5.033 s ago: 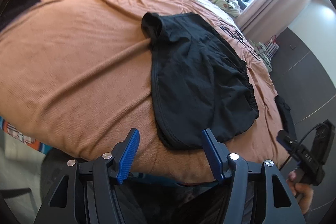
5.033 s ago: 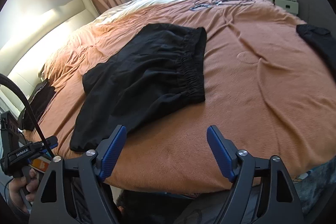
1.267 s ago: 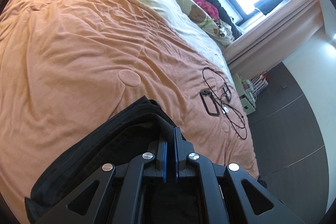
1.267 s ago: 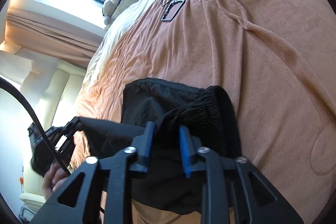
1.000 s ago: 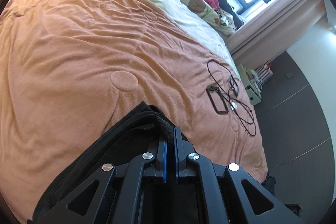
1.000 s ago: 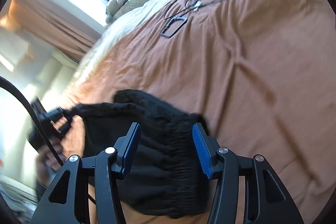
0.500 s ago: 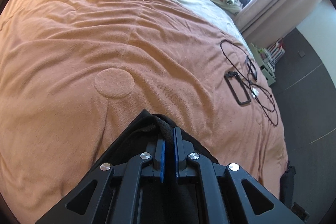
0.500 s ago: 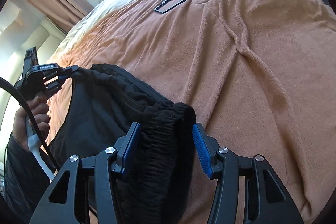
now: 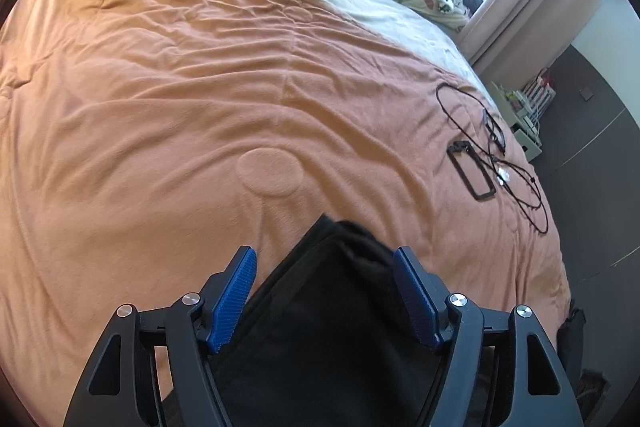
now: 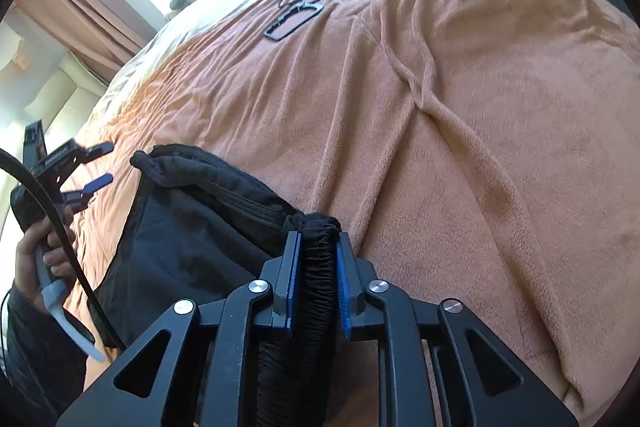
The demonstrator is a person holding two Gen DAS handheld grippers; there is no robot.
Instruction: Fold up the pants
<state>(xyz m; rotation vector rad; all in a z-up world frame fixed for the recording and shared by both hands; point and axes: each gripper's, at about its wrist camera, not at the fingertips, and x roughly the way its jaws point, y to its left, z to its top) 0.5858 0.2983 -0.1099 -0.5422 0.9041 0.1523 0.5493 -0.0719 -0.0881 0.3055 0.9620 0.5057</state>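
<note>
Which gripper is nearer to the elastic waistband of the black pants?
Right. The right gripper is shut on the gathered waistband of the pants. The left gripper is open, apart from the cloth, beside the opposite corner.

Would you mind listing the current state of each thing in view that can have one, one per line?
left gripper: open, fingers either side of the black cloth, not clamping it.
right gripper: shut on the pants' gathered waistband.
pants: black, partly folded, lying on the blanket, one end pinched.
blanket: orange, spread over the bed, wrinkled.
cable: black, loose and looped on the blanket.
</note>
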